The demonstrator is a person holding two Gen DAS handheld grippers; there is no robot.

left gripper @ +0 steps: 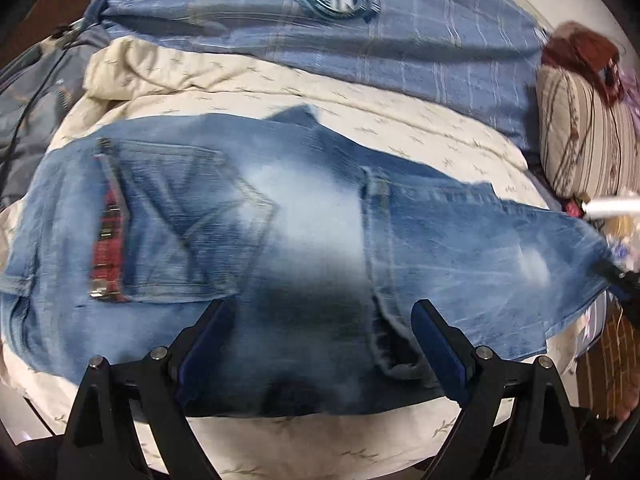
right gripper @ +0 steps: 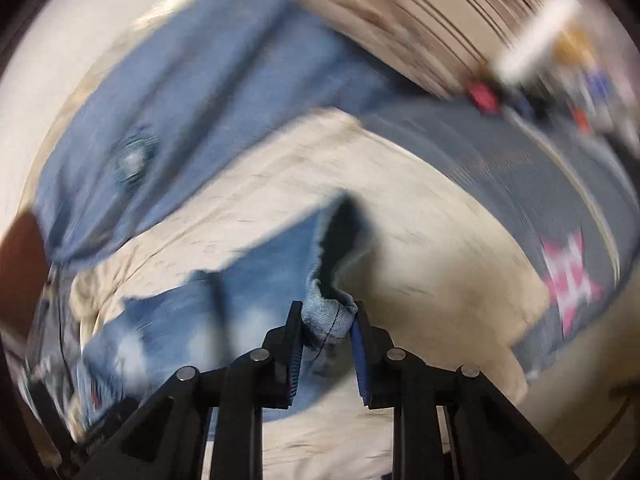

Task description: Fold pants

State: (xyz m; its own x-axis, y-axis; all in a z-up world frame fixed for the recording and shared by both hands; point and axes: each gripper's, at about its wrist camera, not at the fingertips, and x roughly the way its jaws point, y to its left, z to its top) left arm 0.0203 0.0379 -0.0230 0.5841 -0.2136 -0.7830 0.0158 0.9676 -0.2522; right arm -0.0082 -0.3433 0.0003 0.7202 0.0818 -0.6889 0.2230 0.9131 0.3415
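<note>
Faded blue jeans [left gripper: 280, 216] lie across a cream bedspread [left gripper: 360, 128], back pocket and a red plaid tag [left gripper: 108, 224] to the left, leg running right. My left gripper [left gripper: 320, 312] is open just above the jeans' near edge, jaws wide apart, nothing between them. My right gripper [right gripper: 326, 312] is shut on the bunched hem of the jeans' leg [right gripper: 328, 316] and holds it lifted over the bedspread [right gripper: 420, 264]. The right wrist view is heavily blurred. The right gripper shows small at the far right of the left wrist view [left gripper: 624, 280].
A blue plaid blanket [left gripper: 340, 32] lies behind the jeans. A striped pillow [left gripper: 584, 136] and small clutter sit at the right. A grey blanket with a pink star [right gripper: 572, 276] lies to the right in the right wrist view.
</note>
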